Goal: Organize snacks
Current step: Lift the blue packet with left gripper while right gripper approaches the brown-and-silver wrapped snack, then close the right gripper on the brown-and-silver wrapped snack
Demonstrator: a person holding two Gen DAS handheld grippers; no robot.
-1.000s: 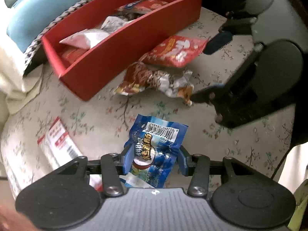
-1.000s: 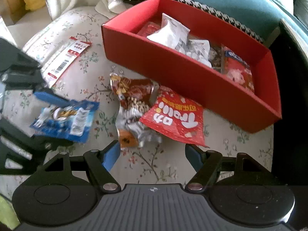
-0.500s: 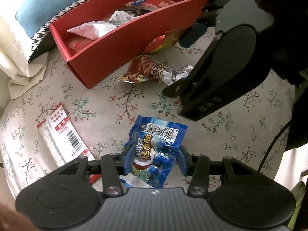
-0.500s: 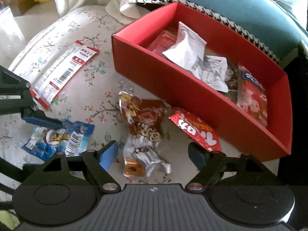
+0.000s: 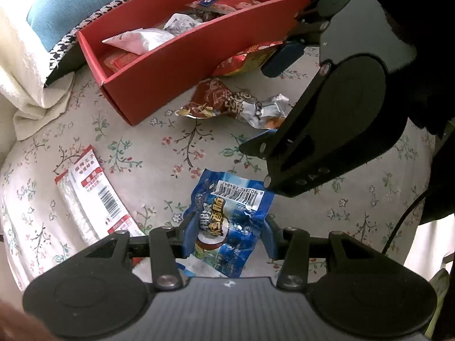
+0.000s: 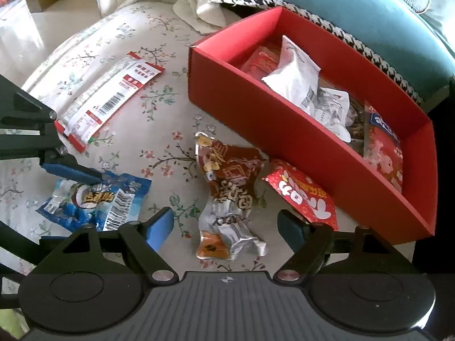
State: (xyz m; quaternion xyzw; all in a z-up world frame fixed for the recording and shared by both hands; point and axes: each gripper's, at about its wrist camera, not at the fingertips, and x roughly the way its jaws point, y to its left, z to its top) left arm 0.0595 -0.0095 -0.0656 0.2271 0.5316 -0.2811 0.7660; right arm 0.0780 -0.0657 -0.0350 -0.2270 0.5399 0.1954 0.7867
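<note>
Snacks: loose packets lie on a flower-print cloth; more sit inside a red box [image 6: 287, 130].
Left hand-held gripper [image 5: 229, 234]: points steeply down, its blue pads pressed on both sides of a blue packet [image 5: 227, 221], which it grips partway closed.
Blue packet: barcode end sticks out ahead of the left fingers; in the right wrist view it lies far left of the right hand-held gripper [image 6: 226, 226], with one blue left finger [image 6: 71, 172] on it.
Right hand-held gripper: jaws closing while still wide apart, nothing pressed between the pads; it points down over the cloth.
Brown-and-silver packet [image 6: 227, 201]: crumpled, lying between and just ahead of the right fingers, its silver end nearest the gripper body; not touched by either pad.
Red packet [image 6: 304, 196]: just ahead of the right-side finger of the right gripper, lying against the near wall of the red box.
Red box: ahead and to the right of the right gripper; holds a white pouch [image 6: 293, 76], a red packet and others.
Long red-and-white packet [image 5: 91, 196]: flat on the cloth, to the left of the left gripper, apart from the blue packet.
Blue cushion [image 6: 355, 14]: behind the box.
</note>
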